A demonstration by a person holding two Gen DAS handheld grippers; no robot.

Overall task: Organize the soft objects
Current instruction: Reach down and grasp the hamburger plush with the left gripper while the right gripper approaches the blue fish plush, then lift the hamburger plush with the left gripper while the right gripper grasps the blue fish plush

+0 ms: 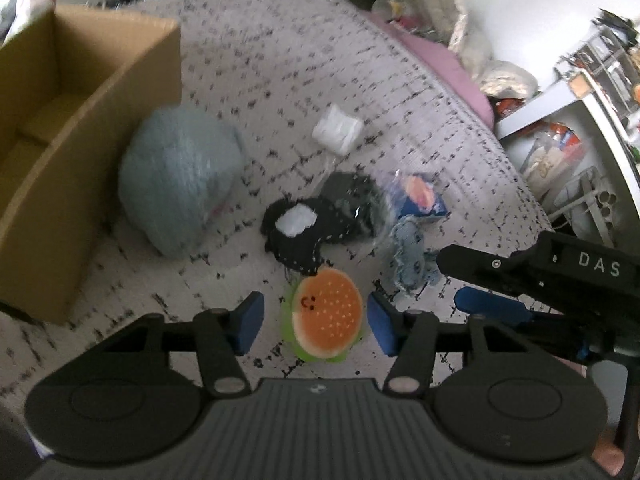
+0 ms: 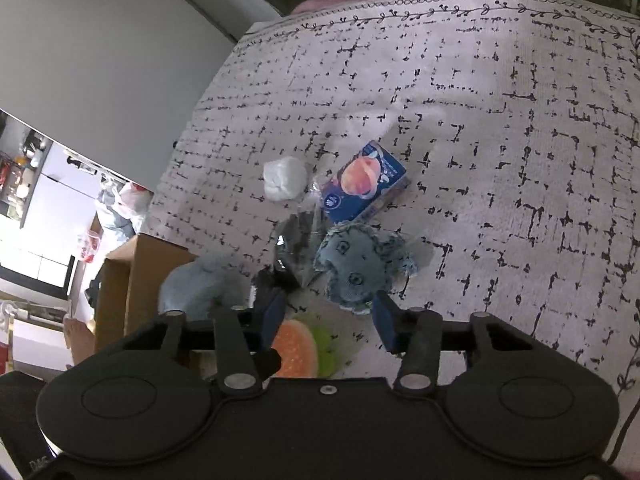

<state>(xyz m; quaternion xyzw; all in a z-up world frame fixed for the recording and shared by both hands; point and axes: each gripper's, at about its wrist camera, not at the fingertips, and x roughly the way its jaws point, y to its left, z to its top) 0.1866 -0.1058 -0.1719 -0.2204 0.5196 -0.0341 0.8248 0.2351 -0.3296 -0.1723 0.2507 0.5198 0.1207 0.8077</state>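
Grey blanket (image 2: pixel 500 140) with a black dash grid covers the work surface; shelves and clutter sit off to the side

Left gripper (image 1: pixel 316 322): jaws wide apart, nothing held. Burger plush (image 1: pixel 327 314) lies between the blue pads (image 1: pixel 249 322), gap on both sides, no contact

Right gripper (image 2: pixel 328 326): jaws wide apart, nothing held. In the left view it sits just right of the left one, pointing across toward the toys

Items on the blanket:
- box (image 1: pixel 60 128): cardboard, top open, at the left edge
- blue plush (image 1: pixel 180 178): pale, fuzzy, just beside the box wall
- black plush (image 1: pixel 298 234): white patch on top, white stitching, just beyond the burger plush
- denim plush (image 2: pixel 360 266): frayed edge, in the right view just ahead of the right pad
- carton (image 2: pixel 362 182): blue with a peach print, lying flat, just past the denim plush
- white wad (image 2: pixel 285 178): beside the carton
- clear plastic bag between the carton and the black plush, contents hard to read

Left view is motion-blurred, fine detail unreliable
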